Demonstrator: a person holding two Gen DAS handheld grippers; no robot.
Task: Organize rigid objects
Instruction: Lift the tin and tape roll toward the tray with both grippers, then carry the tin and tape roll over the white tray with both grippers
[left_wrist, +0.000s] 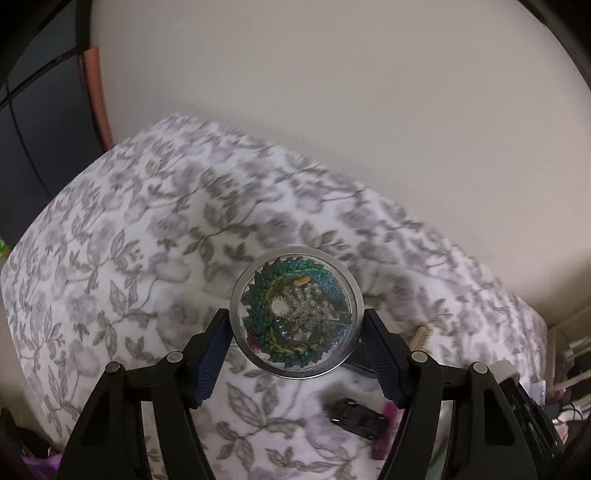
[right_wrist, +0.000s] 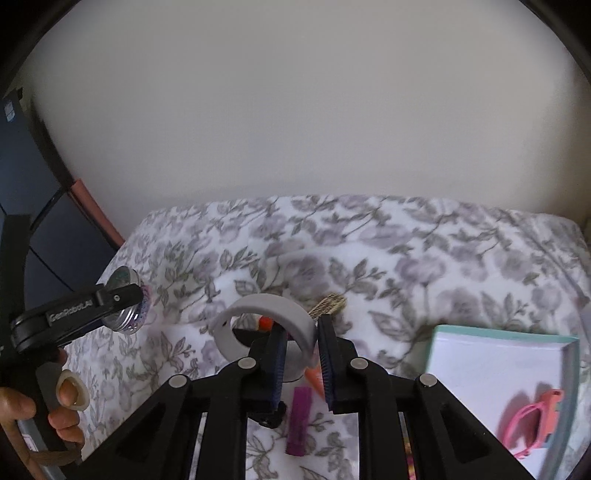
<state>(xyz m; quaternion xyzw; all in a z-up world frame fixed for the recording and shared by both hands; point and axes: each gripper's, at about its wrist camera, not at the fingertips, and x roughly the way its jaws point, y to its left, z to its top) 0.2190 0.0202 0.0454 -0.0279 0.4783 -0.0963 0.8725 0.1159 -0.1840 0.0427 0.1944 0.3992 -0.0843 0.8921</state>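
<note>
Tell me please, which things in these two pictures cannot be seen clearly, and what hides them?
- Black object, left wrist view: blurred, partly behind the left gripper; its kind is unclear.
- Orange item, right wrist view: mostly hidden behind the grey ring and the right gripper.
- Pink glasses in the tray: blurred at the fisheye rim.
- Round case: contents too fine to name.

Floral-patterned blanket (right_wrist: 369, 251), plain cream wall (right_wrist: 295, 110), dark blue cabinet (right_wrist: 33, 236) at left
</note>
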